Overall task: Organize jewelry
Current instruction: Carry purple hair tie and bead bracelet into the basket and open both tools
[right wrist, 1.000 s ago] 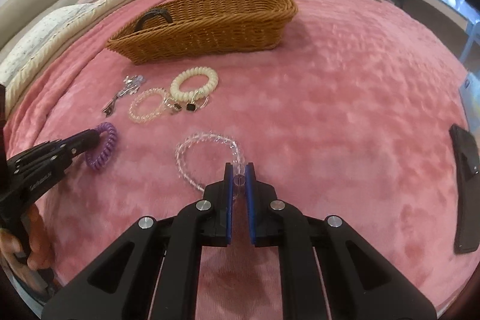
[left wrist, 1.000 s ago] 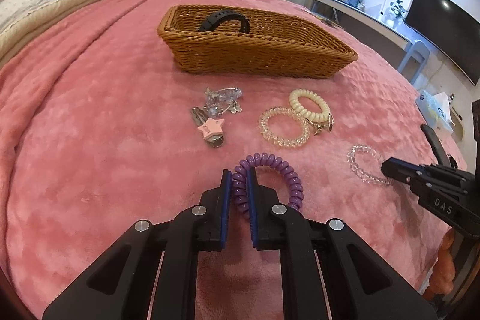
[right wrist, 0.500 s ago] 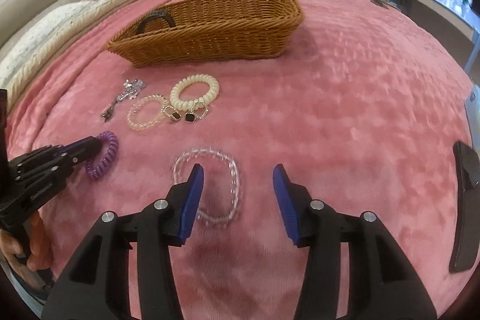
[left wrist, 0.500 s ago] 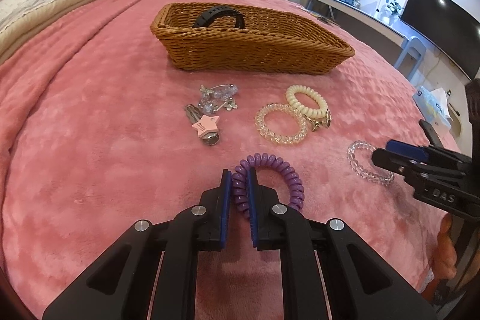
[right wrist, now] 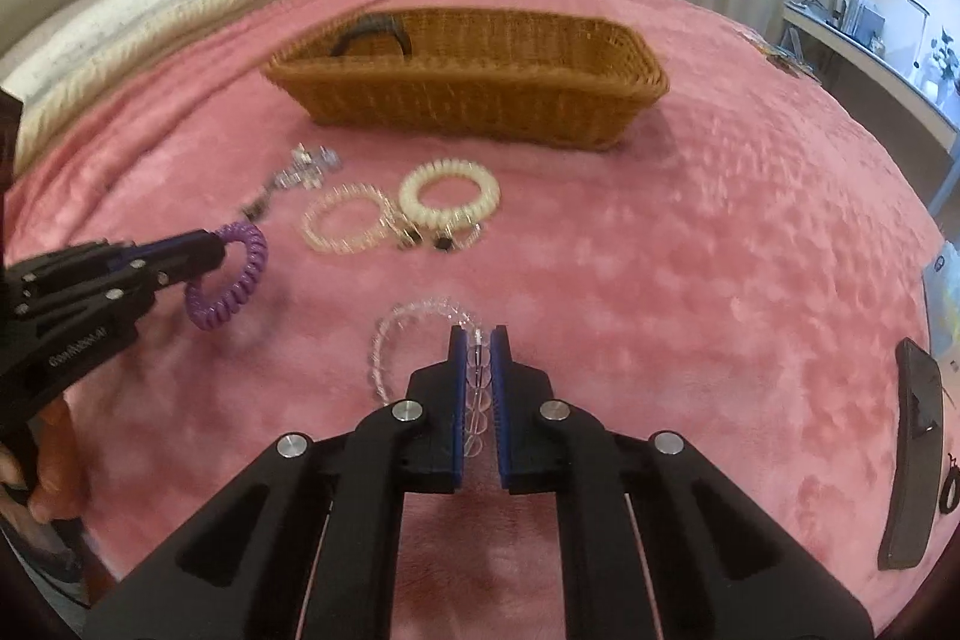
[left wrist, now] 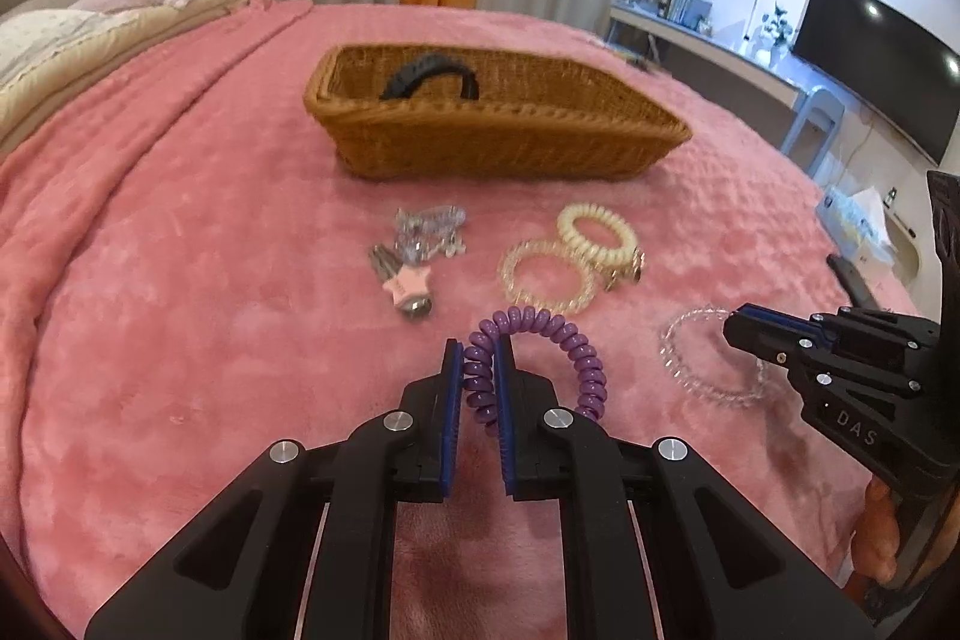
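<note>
Purple coil bracelet sits clamped in your left gripper, its loop standing upright above the pink blanket. Your right gripper is level, pinching the clear bead bracelet near the blanket's front edge, facing the wicker basket.

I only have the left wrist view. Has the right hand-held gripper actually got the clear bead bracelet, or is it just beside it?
Observer: It has it. The right hand-held gripper is shut on the clear bead bracelet, with beads lined up between its pads.
Operator: How does my purple coil look from there?
Observer: Side on, only the top of the purple coil is pinched in the left hand-held gripper. The loop hangs below the tips.
Operator: Anything over on the right?
Observer: A flat black phone-like thing lies near the blanket's right edge, well apart from the jewelry.
</note>
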{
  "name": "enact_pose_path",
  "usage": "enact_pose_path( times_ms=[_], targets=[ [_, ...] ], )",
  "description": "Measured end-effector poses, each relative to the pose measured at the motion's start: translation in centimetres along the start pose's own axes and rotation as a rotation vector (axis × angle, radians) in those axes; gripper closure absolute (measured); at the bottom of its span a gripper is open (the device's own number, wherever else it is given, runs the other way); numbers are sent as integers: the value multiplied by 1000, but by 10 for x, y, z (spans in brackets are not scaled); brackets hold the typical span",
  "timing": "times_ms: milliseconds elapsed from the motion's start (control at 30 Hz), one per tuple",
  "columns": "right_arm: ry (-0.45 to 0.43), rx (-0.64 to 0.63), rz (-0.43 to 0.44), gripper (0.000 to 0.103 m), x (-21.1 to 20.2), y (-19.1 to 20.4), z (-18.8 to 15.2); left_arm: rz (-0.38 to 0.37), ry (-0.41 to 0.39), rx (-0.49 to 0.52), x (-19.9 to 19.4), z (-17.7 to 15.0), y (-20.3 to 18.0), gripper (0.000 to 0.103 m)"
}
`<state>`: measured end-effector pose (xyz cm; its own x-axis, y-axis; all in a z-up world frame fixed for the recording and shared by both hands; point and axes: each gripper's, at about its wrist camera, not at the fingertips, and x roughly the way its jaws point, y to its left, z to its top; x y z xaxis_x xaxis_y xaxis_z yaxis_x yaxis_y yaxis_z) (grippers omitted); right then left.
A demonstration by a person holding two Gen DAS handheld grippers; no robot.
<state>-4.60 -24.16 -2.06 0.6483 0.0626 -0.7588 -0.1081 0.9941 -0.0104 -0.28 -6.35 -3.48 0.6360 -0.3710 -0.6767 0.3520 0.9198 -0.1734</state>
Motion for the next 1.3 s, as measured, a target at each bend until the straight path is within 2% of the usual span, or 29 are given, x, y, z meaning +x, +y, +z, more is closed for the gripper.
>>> enact_pose_path(
  times_ms=[167,467,733,1033,1167,1300],
  targets=[
    [-53,19,12,97,-20,1,15,-10,-44,-8,-16,12,-2,94],
    [-128,51,34,97,-42,-8,48,-5,-129,28,-43,54,-10,94],
    [-168,82,119,97,-43,-24,98,15,-169,29,-40,101,-4,94],
    [-188,125,141,97,-5,-48,162,30,-174,37,2,155,-9,94],
    [-164,129,130,97,28,-57,177,39,-152,42,33,171,-14,94],
    [-110,161,154,97,71,-66,181,44,-113,45,70,175,-17,94]
  ],
)
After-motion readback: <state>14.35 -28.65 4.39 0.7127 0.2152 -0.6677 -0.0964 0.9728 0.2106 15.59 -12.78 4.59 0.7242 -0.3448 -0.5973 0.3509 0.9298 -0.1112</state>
